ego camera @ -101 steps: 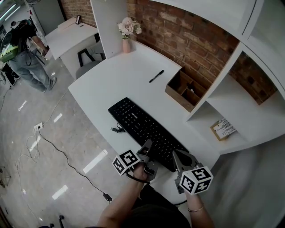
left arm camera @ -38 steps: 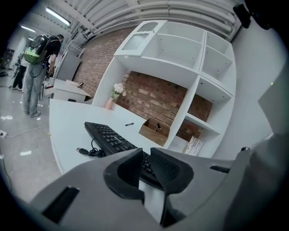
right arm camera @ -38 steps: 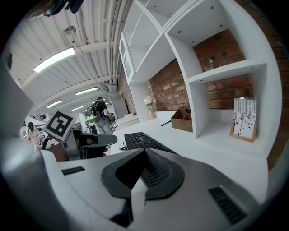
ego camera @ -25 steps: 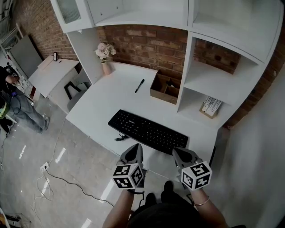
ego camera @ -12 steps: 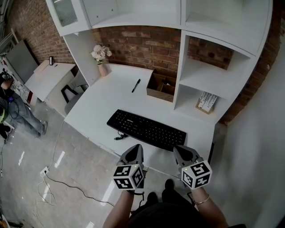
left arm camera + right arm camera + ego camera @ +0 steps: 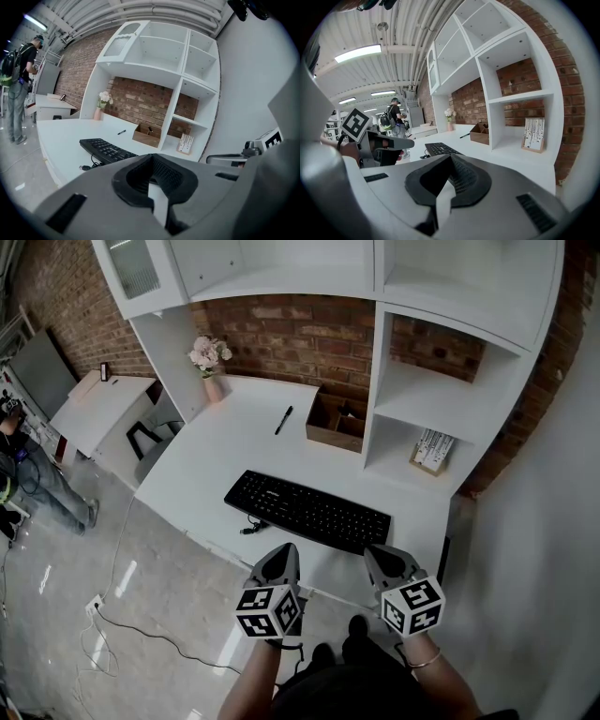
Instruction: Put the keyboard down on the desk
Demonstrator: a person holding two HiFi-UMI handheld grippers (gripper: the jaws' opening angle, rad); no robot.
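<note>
at the left edge of the frame a person (image 6: 42, 486) on the floor is cut off by the border; four seconds ago that figure stood whole in the upper left. the left claw (image 6: 284, 554) was then against the near end of the keyboard (image 6: 307, 511). now it hangs off the near edge of the counter (image 6: 234, 446), lower middle of the frame, jaws together on nothing. the keyboard lies flat on the counter at centre frame, apart from both claws, with its cable (image 6: 250, 527) curled at its left front. the right claw (image 6: 377, 559), just right of the left one, has drawn back too, jaws together and empty. the marker cubes hide most of both hands. the print on the card (image 6: 430, 451) on the right shelf is too small to read.
</note>
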